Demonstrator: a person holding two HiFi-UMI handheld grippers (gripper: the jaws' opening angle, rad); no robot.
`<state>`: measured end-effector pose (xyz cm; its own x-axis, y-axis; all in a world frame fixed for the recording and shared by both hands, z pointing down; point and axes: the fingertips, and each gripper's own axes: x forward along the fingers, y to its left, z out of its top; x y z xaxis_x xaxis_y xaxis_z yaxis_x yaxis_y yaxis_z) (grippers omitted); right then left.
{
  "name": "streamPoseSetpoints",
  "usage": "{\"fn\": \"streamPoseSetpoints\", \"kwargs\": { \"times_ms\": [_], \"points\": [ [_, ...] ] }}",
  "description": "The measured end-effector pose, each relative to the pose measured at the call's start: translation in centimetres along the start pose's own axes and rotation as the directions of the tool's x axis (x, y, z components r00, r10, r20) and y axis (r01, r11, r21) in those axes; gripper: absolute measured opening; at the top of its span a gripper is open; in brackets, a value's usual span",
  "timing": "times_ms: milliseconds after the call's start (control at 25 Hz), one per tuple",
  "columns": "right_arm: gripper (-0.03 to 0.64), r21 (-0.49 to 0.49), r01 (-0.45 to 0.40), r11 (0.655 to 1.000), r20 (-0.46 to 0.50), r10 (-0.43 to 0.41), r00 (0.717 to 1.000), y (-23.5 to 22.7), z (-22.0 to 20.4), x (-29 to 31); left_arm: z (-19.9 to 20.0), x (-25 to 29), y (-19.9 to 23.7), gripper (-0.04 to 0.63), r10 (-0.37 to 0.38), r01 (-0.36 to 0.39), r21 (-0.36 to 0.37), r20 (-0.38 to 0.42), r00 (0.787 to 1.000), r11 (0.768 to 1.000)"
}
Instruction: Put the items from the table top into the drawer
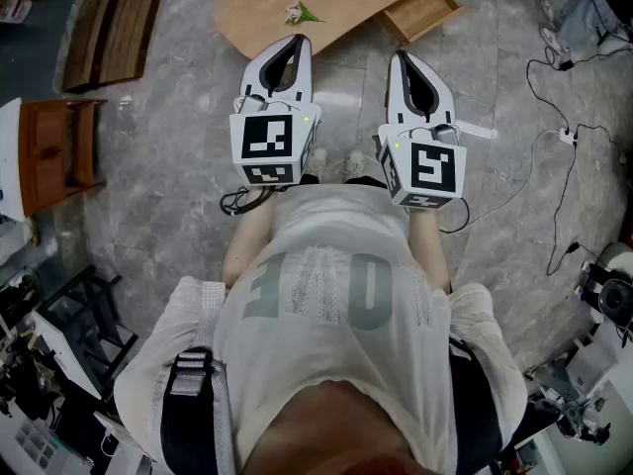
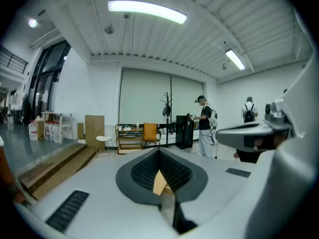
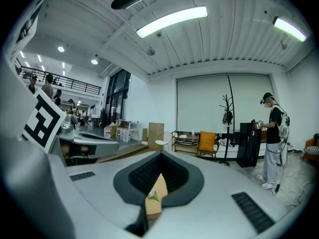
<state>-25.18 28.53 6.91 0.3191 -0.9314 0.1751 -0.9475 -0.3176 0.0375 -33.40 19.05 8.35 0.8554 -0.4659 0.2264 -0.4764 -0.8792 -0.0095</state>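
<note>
Two grippers are held side by side, close to level: the white left gripper [image 1: 298,42] and the white right gripper [image 1: 400,57].

1. Left gripper: jaws together, nothing clamped between them.
2. Right gripper: jaws together, nothing clamped between them.
3. Light-brown wooden table top [image 1: 252,13]: just ahead of both sets of jaw tips.
4. Small white-and-green flower-like item [image 1: 300,12]: lies on the table top, directly ahead of the left gripper's tips and apart from them.
5. Shallow open wooden drawer [image 1: 423,10]: ahead of the right gripper and slightly to its right, at the table's edge.
6. Grey marbled floor [image 1: 168,166]: beneath both grippers.
</note>
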Motion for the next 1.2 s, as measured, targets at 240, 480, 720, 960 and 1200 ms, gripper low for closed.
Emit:
{"fn": "streamPoseSetpoints", "kwargs": {
  "times_ms": [240,480,720,960,1200],
  "points": [
    [0.005,0.041,-0.03,0.999,-0.028,0.031,0.999,-0.3,-1.1,-0.4,-0.1,0.2,-2.4,0.006,-0.026,0.026,-0.022,-0.011,1.0,0.999],
    [0.005,0.072,-0.035,0.997,-0.08,0.041,0.996,-1.0,-3.2,-0.8,-2.1,0.6,-3.2,0.006,-0.008,0.004,-0.055,-0.073,0.997,0.998],
    [0.005,0.135,-0.052,0.989,-0.13,0.07,0.989,-1.6,-5.8,-0.8,-4.6,0.9,-3.7,0.006,0.018,-0.028,-0.075,-0.125,0.992,0.997],
    [0.005,0.093,-0.122,0.988,-0.165,0.136,0.977,-2.8,-7.9,-1.5,-4.1,0.7,-4.3,0.006,0.062,-0.067,-0.101,-0.061,0.996,0.993],
    [0.005,0.082,-0.143,0.986,-0.128,0.152,0.98,-5.7,-8.1,-0.7,-2.6,1.4,-4.9,0.006,0.101,-0.1,-0.075,0.01,0.995,0.992]
  ]
}}
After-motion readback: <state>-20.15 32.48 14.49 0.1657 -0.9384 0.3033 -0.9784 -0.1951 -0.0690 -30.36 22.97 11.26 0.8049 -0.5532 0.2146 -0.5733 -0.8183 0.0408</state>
